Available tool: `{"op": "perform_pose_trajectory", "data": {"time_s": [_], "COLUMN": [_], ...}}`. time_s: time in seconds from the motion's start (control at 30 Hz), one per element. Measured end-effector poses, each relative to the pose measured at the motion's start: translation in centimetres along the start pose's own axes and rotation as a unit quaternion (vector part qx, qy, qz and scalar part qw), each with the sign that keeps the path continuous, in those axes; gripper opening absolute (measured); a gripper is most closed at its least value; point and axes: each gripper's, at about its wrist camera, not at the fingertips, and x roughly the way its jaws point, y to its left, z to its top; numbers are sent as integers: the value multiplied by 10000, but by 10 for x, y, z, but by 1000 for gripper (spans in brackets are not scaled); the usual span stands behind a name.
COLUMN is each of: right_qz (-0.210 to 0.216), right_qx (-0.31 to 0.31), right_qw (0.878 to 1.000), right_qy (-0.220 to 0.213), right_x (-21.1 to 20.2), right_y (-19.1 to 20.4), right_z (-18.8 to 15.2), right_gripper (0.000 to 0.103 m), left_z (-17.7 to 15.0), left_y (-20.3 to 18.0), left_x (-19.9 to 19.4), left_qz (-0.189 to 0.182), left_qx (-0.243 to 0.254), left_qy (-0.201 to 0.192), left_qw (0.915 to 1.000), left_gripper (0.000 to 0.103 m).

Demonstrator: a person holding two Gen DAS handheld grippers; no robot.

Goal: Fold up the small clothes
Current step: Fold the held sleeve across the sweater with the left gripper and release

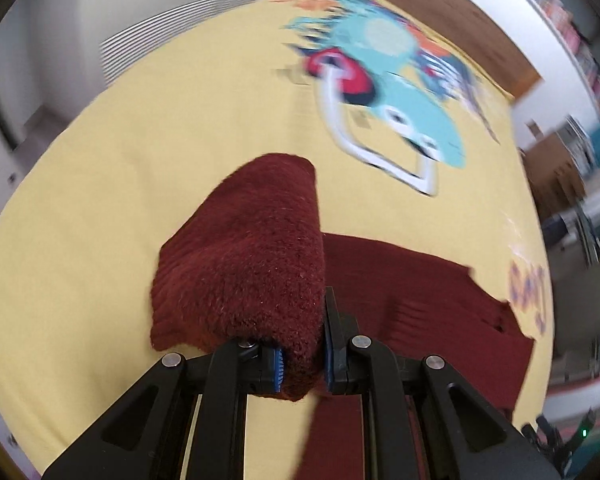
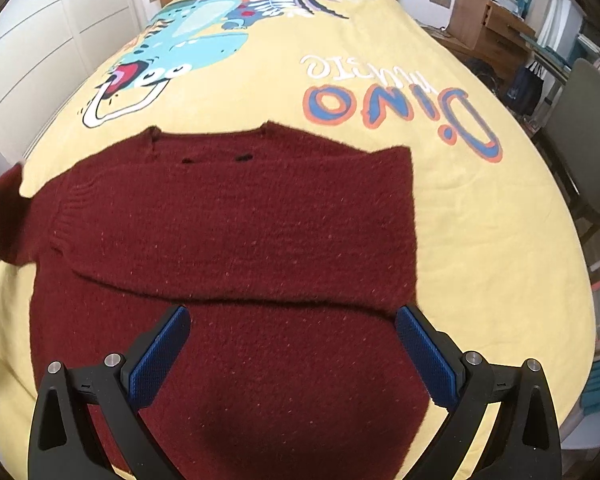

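Maroon knit sweater (image 2: 236,232) lies flat on the bed (image 2: 480,240), on a yellow dino-print cover, neck toward the headboard. Going L to R: the L sleeve (image 1: 252,248) is lifted off the cover, its end pinched in the left tool (image 1: 302,364), jaws closed tight on the wool w/ blue pads (image 1: 277,368) pressing both sides. In the right wrist view that sleeve shows only as a dark flap at the far L edge, raised and sticking out from the shoulder. Mid: the body is spread fairly smooth, w/ a soft crease running across it, collar w/ two small dark gaps near the top. R side: the other sleeve looks already folded in over the chest, giving a straight R edge.

Right tool (image 2: 292,356) hovers over the lower body, jaws wide apart, gripping nothing.

Key relation, as I judge it: the held sleeve runs from the L shoulder outward, so the fold goes R-ward across the chest, toward the other tool. L hand is nearer and has it. Wool looks thick, fuzzy, a bit floppy; likely to drape, not crease sharp.
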Motion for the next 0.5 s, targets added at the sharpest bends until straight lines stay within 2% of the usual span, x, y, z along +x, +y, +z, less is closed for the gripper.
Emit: {"op": "perform_pose_trajectory", "data": {"time_s": [0.23,0.4,0.5], "right_qz": [-30,-80,-82], "right_qx": [29,120,222], "right_qw": [9999,9998,9997], "right_qy": [-114,-115,-83], "right_x": [-11,-13,-11], "right_y": [-14,-30,-42], "right_z": [10,13,12], "right_gripper": [102,102,102], "left_z": [-7,-46,-77], "left_y": [-128,-199,-232], "left_x": [28,62,88], "left_qz": [-466,-628,-556], "left_qx": [900,1450,1798], "left_qy": [153,434,620], "left_qw": [9947,9865,9802], "left_gripper": [12,12,12]}}
